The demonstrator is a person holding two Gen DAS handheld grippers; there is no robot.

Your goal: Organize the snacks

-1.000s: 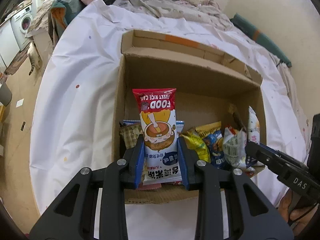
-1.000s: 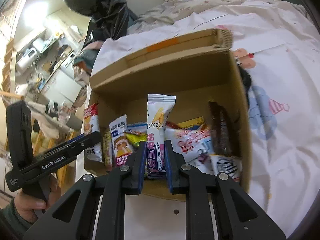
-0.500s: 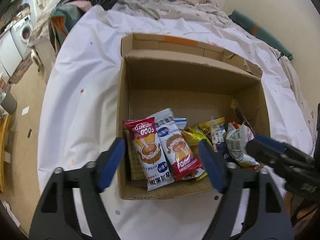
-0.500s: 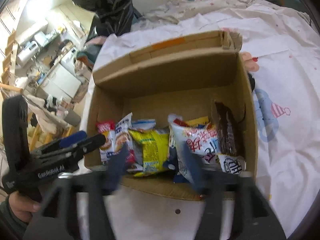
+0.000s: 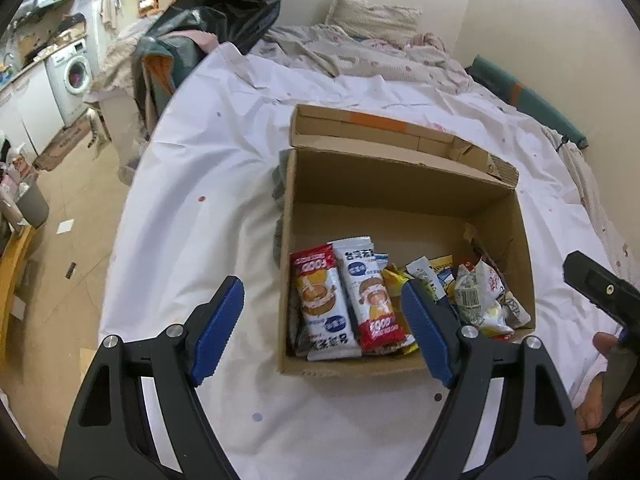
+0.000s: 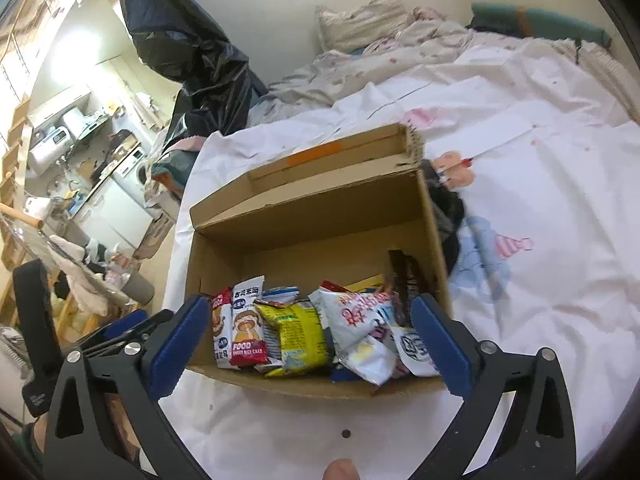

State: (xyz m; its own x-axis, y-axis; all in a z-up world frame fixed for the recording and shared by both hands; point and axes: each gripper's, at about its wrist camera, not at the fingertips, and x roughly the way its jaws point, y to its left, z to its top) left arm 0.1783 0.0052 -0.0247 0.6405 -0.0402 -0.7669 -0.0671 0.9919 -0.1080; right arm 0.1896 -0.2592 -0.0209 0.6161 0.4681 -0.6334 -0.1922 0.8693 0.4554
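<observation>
An open cardboard box (image 5: 400, 184) (image 6: 304, 220) sits on a white bedsheet. Several snack packets lie at its near end: a red rice-cake packet (image 5: 316, 300) (image 6: 219, 326), a white-and-red packet (image 5: 370, 300) (image 6: 246, 324), a yellow packet (image 6: 296, 332), white bags (image 5: 476, 296) (image 6: 360, 320) and a dark brown bar (image 6: 404, 280). My left gripper (image 5: 324, 328) is wide open and empty, held above and in front of the box. My right gripper (image 6: 308, 344) is wide open and empty, also before the box's near wall.
The bed's white sheet (image 5: 192, 184) surrounds the box. A pillow (image 5: 372, 16) and crumpled blanket (image 5: 360, 56) lie at the head. A black plastic bag (image 6: 180, 48) stands at the far left. The floor (image 5: 56, 216) and a washing machine (image 5: 72, 72) are left of the bed.
Both grippers opened and let go of their packets, which now lie in the box. Both grippers pulled back and up from the box.
</observation>
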